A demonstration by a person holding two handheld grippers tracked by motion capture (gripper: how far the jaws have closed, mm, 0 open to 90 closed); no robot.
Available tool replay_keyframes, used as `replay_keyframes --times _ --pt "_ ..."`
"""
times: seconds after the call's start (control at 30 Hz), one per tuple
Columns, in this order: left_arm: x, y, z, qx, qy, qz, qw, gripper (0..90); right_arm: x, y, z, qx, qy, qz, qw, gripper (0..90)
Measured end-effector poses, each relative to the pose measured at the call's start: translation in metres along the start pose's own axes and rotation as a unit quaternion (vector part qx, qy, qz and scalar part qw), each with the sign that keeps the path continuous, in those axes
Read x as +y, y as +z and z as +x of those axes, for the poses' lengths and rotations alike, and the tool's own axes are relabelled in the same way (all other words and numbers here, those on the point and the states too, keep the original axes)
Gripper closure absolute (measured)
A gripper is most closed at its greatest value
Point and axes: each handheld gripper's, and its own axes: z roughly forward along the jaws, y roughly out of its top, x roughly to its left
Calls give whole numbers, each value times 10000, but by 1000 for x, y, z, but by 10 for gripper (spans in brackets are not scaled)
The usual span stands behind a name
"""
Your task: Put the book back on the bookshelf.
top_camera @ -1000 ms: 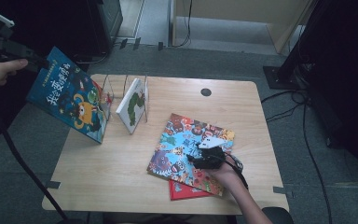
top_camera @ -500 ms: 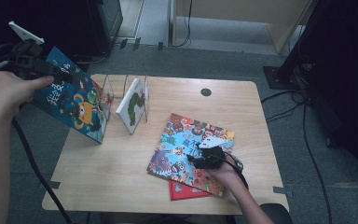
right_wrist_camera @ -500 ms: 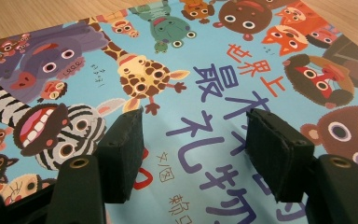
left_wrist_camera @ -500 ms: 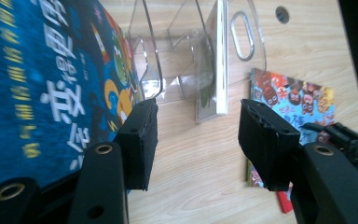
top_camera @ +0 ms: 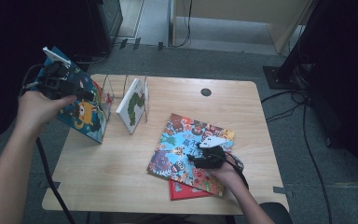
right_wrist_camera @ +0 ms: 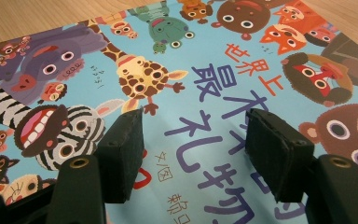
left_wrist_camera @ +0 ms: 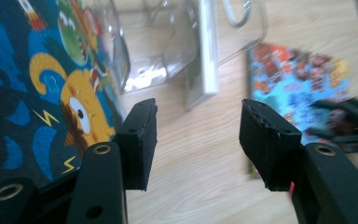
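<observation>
A blue monster picture book (top_camera: 89, 117) stands upright at the table's left, leaning on a clear rack (top_camera: 114, 91). My left gripper (top_camera: 83, 95) hovers just in front of its cover. In the left gripper view the gripper (left_wrist_camera: 198, 126) is open with bare wood between the jaws and the blue book (left_wrist_camera: 37, 93) just outside its left jaw. A white caterpillar book (top_camera: 133, 105) leans in the rack. A colourful animal book (top_camera: 182, 144) lies flat over a red book (top_camera: 184, 191). My right gripper (top_camera: 193, 160) rests over it, open (right_wrist_camera: 196, 126) above the cover (right_wrist_camera: 214, 79).
The wooden table (top_camera: 116, 177) has a round cable hole (top_camera: 206, 92) at the back. The clear rack's walls (left_wrist_camera: 168, 46) and the white book's edge (left_wrist_camera: 207, 51) stand ahead of the left jaws. Cables trail over the floor at right (top_camera: 303, 126).
My left hand has brought its gripper down and to the right, from the far upper left to the front of the blue book. The right gripper and all the books have stayed put.
</observation>
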Motion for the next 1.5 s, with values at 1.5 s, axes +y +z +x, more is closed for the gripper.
replay_keyframes --times 1.5 --pt "-67 138 -53 -805 788 280 9932 467 -11 -11 -9 -192 27 -64 9998 406"
